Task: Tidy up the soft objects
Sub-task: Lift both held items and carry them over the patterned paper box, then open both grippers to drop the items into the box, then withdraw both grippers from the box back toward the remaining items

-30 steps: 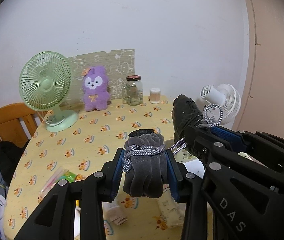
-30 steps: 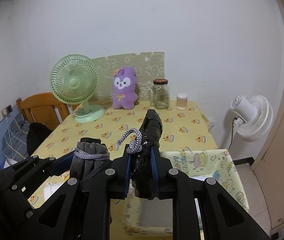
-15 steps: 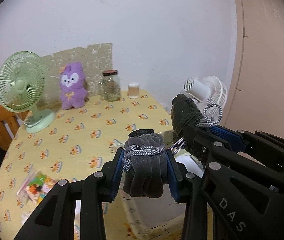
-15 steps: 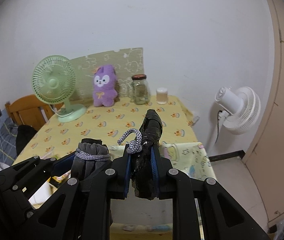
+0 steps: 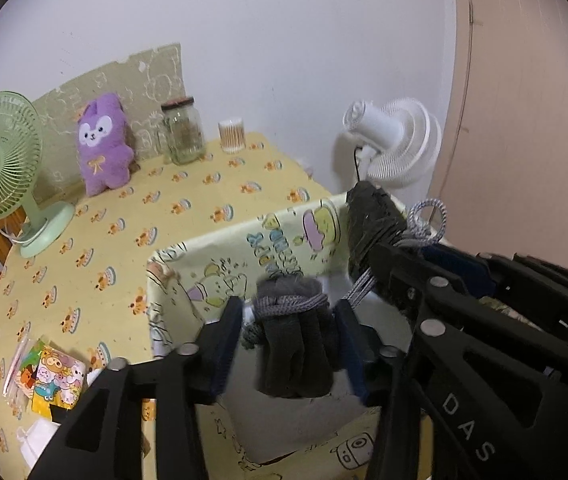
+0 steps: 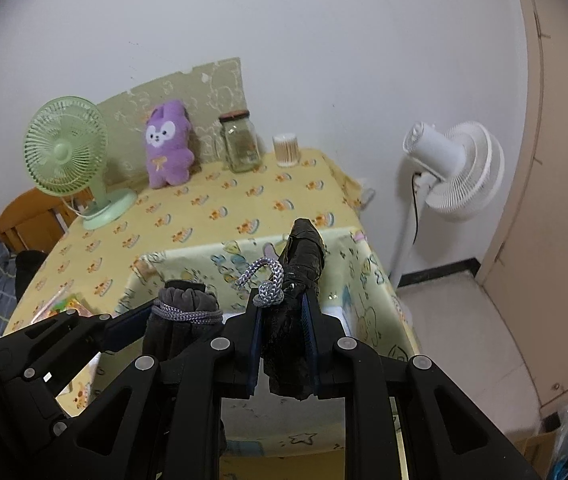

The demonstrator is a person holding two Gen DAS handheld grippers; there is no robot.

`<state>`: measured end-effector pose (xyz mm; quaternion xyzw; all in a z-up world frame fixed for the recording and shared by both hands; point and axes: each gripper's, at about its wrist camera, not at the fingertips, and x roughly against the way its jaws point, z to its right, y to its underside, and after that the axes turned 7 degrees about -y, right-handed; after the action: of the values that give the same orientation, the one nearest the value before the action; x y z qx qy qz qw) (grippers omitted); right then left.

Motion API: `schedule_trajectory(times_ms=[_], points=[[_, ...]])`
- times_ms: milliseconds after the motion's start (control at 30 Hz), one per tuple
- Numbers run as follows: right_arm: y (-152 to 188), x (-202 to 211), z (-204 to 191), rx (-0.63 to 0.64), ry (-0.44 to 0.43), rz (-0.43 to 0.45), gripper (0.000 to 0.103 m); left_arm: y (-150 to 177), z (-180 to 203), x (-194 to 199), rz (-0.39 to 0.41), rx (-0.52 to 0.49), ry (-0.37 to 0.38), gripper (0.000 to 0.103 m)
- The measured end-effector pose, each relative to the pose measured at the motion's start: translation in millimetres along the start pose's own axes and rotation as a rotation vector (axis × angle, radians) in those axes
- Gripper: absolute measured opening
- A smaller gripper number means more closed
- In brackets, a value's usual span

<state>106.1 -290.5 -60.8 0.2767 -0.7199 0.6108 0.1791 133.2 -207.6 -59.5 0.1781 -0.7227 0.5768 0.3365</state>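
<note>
Left tool [image 5: 289, 342]: we hold it over the open fabric bin [image 5: 204, 276]. Its jaws have just been opening and stand at medium width. The grey roll [image 5: 293, 344], bound with grey cord [image 5: 291, 304], sits between the pads; a gap shows on its left side, and we cannot tell whether the right pad touches it. It looks blurred.

Right tool [image 6: 282, 344]: narrow, clamped on the black roll [image 6: 295, 320], which juts forward past the fingertips. A cord loop [image 6: 262, 276] rises just left of the roll's upper part. This tool lies just right of the left one, also above the bin.

Bin: pale yellow with cartoon prints, directly below and ahead of both tools, at the near edge of the bench [image 5: 124, 216].

Bench, beyond the tools: yellow patterned cloth. Far left, a green fan [image 5: 0, 160]. Right of it, a purple plush [image 5: 102, 144] against a backboard. Then a glass jar [image 5: 182, 130] and a small cup [image 5: 232, 140].

Left of the left tool, near: a cartoon packet [image 5: 54, 376].

Far right, off the bench: a white fan [image 5: 395, 144].
</note>
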Motion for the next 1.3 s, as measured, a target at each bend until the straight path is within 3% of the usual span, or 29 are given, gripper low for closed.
schedule_trajectory(times_ms=[200,267,333,367,600,900,1300], points=[[0,-15,8,-0.037,0.001,-0.041,0.025,0,6,-10,-0.099,-0.027,-0.009,0.065],[-1,-19,10,-0.041,0.018,-0.045,0.037,-1,8,-10,-0.096,-0.032,-0.001,0.069],[-1,-23,12,-0.047,0.013,-0.056,0.07,-1,11,-9,-0.089,-0.049,0.015,0.075],[-1,-24,12,-0.048,0.004,-0.059,0.076,-2,11,-8,-0.083,-0.052,0.01,0.075],[-5,-29,8,-0.045,-0.013,-0.105,0.084,-4,6,-10,-0.106,-0.042,0.016,0.077],[-7,-14,-6,-0.019,0.013,-0.063,0.091,-4,-4,2,-0.071,-0.027,-0.002,0.086],[-15,10,-28,0.016,0.036,-0.018,0.093,-3,-23,27,-0.016,0.0,-0.011,0.096]])
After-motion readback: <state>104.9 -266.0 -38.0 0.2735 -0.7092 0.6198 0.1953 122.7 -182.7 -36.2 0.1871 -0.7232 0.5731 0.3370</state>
